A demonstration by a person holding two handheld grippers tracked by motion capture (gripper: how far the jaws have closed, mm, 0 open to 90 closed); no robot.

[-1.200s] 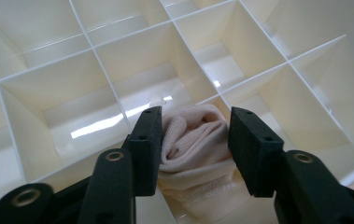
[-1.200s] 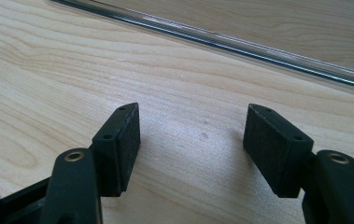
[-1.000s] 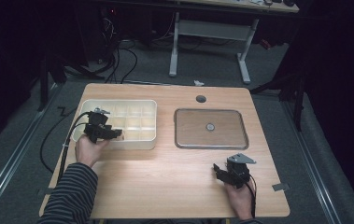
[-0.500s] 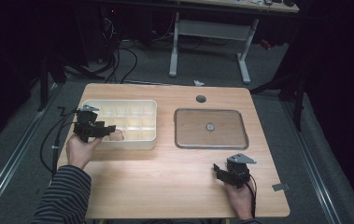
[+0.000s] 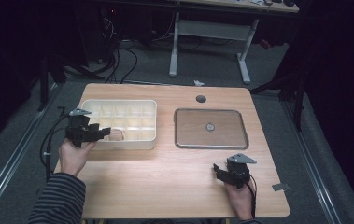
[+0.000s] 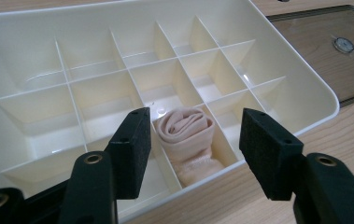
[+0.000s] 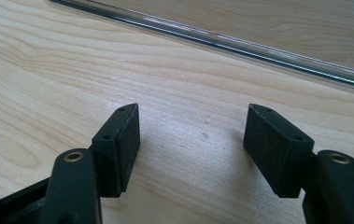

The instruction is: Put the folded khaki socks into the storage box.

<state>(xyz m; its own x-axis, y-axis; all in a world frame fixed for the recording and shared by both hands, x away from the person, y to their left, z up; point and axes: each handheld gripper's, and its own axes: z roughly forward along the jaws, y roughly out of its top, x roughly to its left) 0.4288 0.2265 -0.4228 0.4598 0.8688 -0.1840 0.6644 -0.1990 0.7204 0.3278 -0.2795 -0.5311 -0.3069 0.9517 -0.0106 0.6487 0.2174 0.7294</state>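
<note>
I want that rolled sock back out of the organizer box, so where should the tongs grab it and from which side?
Grip the rolled sock across its round upper end, coming straight down from above. It sits in a compartment at the near edge of the box, with thin dividers close beside it, so a sideways approach is probably blocked. The left tongs are already open, and the roll looks narrower than their gap.

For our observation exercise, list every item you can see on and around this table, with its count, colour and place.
Divided organiser box: one, cream, left half of the table.
Rolled sock: one, pale pink, in a near-edge compartment of the box.
Clear lid: one, transparent with a small round knob, flat on the table right of the box.
Table: one, light wood.
Desk frame: one, grey, on the floor behind.
Left gripper: one, black, jaws open before the sock.
Right gripper: one, black, jaws open over bare wood.
</note>
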